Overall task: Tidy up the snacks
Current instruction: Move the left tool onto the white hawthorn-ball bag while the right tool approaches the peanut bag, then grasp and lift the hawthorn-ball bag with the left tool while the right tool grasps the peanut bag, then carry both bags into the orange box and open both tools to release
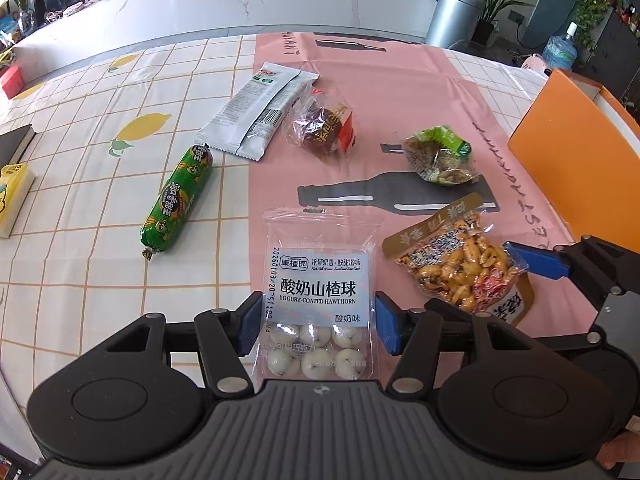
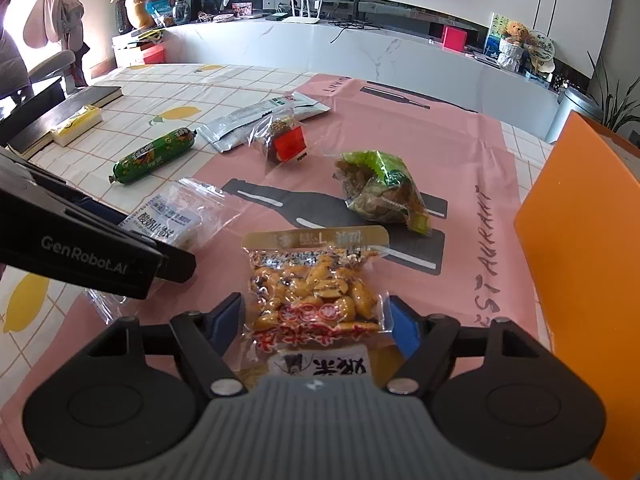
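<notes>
My left gripper (image 1: 316, 322) is open, its blue pads on either side of a clear bag of yogurt-coated hawthorn balls (image 1: 320, 296) lying on the table; that bag also shows in the right wrist view (image 2: 176, 220). My right gripper (image 2: 316, 322) is open around a clear bag of yellow peanuts (image 2: 316, 292), seen in the left wrist view (image 1: 460, 264) too. Farther off lie a green sausage (image 1: 178, 196), a grey sachet pack (image 1: 256, 112), a red-labelled brown snack (image 1: 324, 128) and a green-wrapped snack (image 1: 438, 156).
An orange box (image 2: 580, 248) stands at the right of the table. A pink mat (image 1: 400, 92) covers the checked lemon tablecloth (image 1: 80, 160). A yellow box (image 1: 12, 196) and a black book (image 1: 14, 142) lie at the left edge.
</notes>
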